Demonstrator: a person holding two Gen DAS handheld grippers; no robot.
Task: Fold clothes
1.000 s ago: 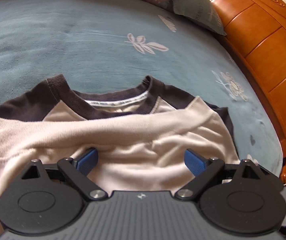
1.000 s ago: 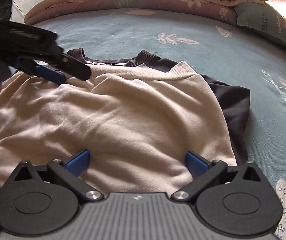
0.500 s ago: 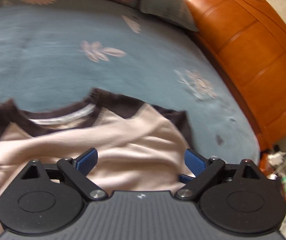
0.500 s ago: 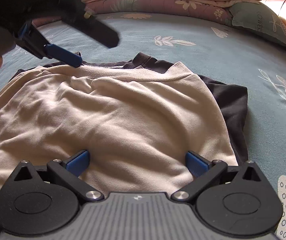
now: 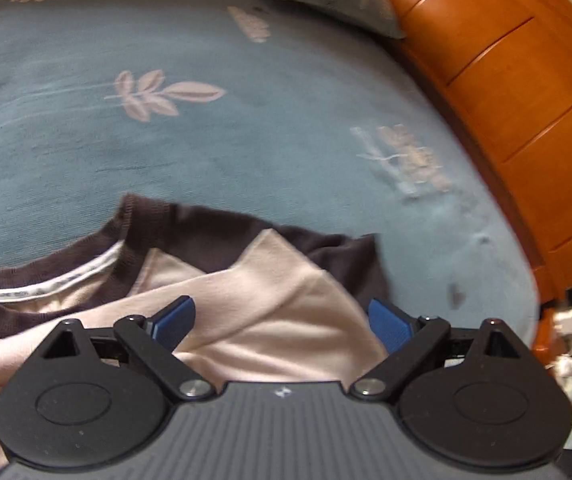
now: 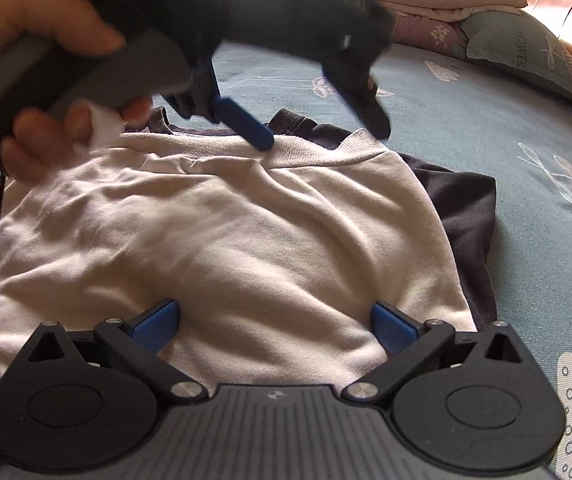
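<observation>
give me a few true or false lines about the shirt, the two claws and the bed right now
1. The cream shirt lies folded over on a blue floral bedspread. True.
2. The right claw is clamped shut on the shirt. False: its fingers stand wide apart with the shirt's cream cloth showing between them.
3. The left claw is open. True.
4. The shirt's collar is bright red. False: it is dark brown ribbed trim.
5. A wooden headboard borders the bed. True.
6. No pillow is in view. False: a grey-green pillow sits near the headboard.
</observation>
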